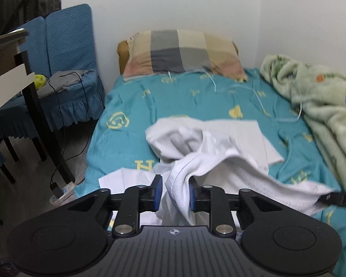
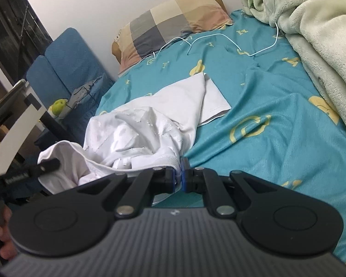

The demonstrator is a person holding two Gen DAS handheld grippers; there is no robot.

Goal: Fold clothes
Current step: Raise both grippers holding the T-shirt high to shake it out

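A white garment (image 1: 210, 145) lies crumpled on the teal bed sheet (image 1: 131, 101), partly lifted at its near edge. My left gripper (image 1: 174, 196) has a thick ribbed hem of the garment between its blue pads, which stand a little apart around the bunched cloth. My right gripper (image 2: 178, 176) is shut on another part of the garment's (image 2: 138, 133) ribbed edge. The right gripper's tip shows in the left wrist view (image 1: 336, 198) at the cloth's right end. The left gripper's tip shows in the right wrist view (image 2: 46, 165) at the cloth's left end.
A checked pillow (image 1: 184, 53) lies at the head of the bed. A pale green blanket (image 1: 320, 97) is heaped along the right side. A light blue cable (image 2: 219, 39) runs across the sheet. Blue covered chairs (image 1: 64, 69) and a table (image 1: 7, 53) stand left of the bed.
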